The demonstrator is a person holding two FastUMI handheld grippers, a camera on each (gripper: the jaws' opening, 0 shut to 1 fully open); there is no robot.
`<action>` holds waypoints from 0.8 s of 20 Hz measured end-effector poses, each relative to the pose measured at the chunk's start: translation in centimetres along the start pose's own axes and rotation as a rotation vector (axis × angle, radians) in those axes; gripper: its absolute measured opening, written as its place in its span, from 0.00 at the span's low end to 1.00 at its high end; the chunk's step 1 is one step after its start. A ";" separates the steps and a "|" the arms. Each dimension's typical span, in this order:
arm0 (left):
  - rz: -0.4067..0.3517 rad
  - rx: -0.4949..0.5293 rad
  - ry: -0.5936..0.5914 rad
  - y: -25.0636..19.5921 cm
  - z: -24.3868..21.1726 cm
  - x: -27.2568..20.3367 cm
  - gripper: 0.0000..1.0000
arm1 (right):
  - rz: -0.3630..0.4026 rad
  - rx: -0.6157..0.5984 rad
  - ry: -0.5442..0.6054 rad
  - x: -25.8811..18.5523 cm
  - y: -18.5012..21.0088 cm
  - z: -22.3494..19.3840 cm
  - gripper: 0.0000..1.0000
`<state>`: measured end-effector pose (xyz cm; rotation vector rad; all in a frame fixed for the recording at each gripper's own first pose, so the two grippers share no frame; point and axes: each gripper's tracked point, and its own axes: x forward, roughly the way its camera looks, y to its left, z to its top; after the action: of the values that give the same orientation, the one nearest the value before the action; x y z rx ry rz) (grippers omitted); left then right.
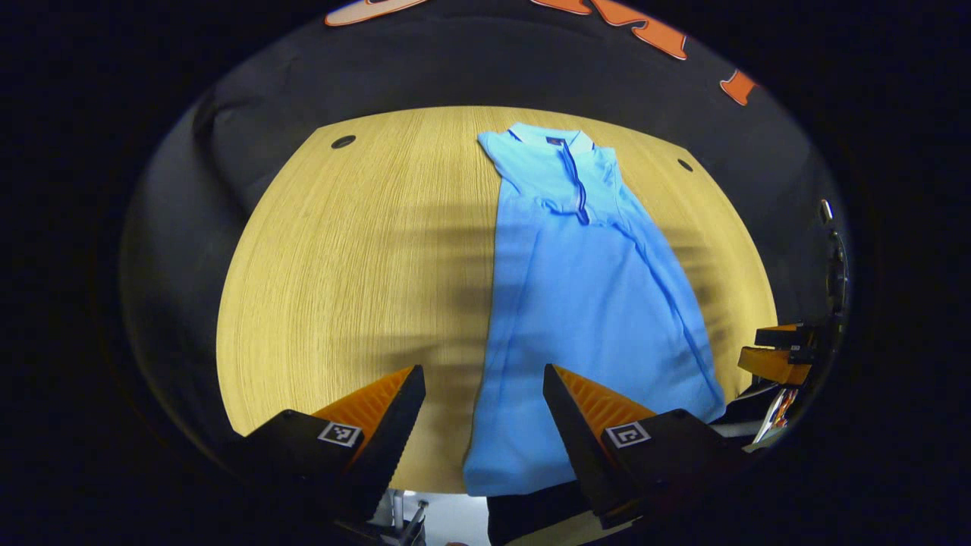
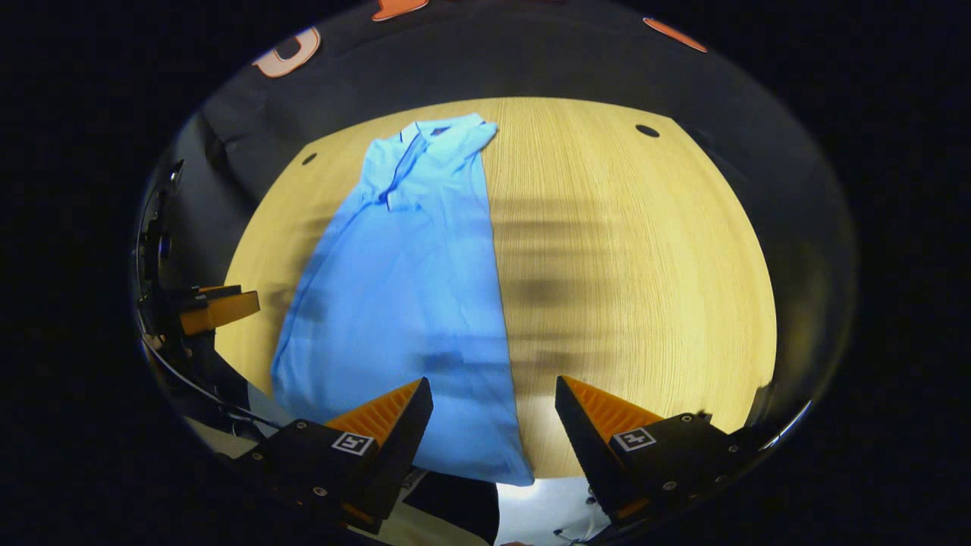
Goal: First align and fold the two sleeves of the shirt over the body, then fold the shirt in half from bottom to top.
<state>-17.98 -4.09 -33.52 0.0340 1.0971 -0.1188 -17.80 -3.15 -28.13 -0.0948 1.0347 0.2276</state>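
A light blue polo shirt (image 1: 584,303) lies flat on the wooden table (image 1: 364,258), collar at the far side, hem at the near edge, both sleeves folded in over the body. My left gripper (image 1: 483,390) hovers open over the shirt's near left edge, nothing between its fingers. In the right gripper view the same shirt (image 2: 410,303) lies left of centre on the table (image 2: 630,273). My right gripper (image 2: 493,398) hangs open above the shirt's near right corner. The right gripper (image 1: 777,353) shows at the right rim of the left gripper view, and the left gripper (image 2: 208,307) at the left rim of the right gripper view.
Small round holes (image 1: 343,142) (image 1: 685,164) sit near the table's far corners. Black cloth wall rises behind the table. Bare wood stretches to either side of the shirt. A pale floor (image 2: 531,500) shows below the table's near edge.
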 end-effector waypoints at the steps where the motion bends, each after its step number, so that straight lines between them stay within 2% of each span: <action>1: 0.000 -0.008 0.019 -0.1 -1.4 -0.1 1.00 | -0.003 -0.001 0.030 0.1 0.2 -1.5 0.98; 5: -0.010 -0.039 0.082 -0.2 -6.2 0.1 1.00 | -0.064 -0.027 0.090 0.6 -0.7 -5.3 0.99; 9: 0.006 -0.037 0.145 0.3 -10.0 0.9 1.00 | -0.081 -0.029 0.135 1.3 -0.7 -7.5 0.99; 16: 0.027 -0.024 0.199 0.8 -13.1 1.6 1.00 | -0.124 -0.037 0.171 2.4 -1.1 -9.1 0.99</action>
<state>-28.73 -2.24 -40.91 0.0395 1.2959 -0.0792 -24.04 -5.59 -34.91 -0.2141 1.1904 0.1272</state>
